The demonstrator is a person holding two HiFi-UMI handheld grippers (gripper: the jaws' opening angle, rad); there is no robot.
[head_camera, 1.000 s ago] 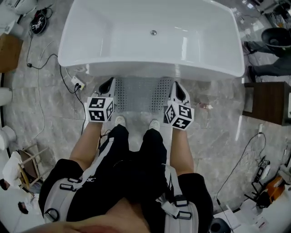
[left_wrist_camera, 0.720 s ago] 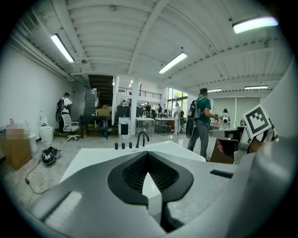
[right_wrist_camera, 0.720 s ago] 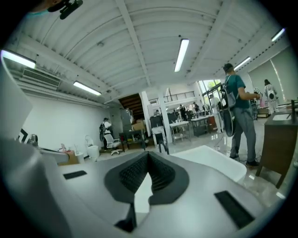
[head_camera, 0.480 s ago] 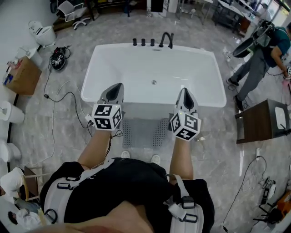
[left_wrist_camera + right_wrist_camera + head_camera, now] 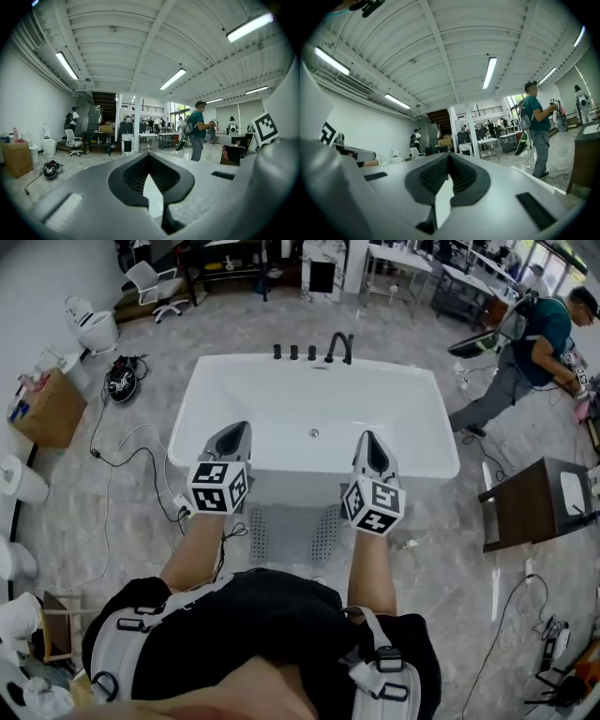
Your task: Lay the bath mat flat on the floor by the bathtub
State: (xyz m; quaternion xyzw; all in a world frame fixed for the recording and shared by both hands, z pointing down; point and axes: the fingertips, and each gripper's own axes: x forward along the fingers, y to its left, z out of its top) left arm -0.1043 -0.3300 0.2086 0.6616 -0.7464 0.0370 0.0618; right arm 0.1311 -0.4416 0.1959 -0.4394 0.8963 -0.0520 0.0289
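Note:
The grey perforated bath mat lies flat on the floor against the near side of the white bathtub, partly hidden by my body. My left gripper is raised over the tub's near-left rim, shut and empty. My right gripper is level with it over the near-right rim, also shut with nothing held. In the left gripper view the gripper points level into the room, tips touching. The right gripper view shows the same of that gripper. Neither touches the mat.
A dark wooden stool stands right of the tub. A person in a teal shirt works at the back right. A cardboard box, toilets and floor cables sit on the left. Black taps line the tub's far rim.
Both grippers rose from the mat's near corners on the floor up to above the tub rim, and the head view lifted so the whole room shows. The mat stayed flat on the floor.

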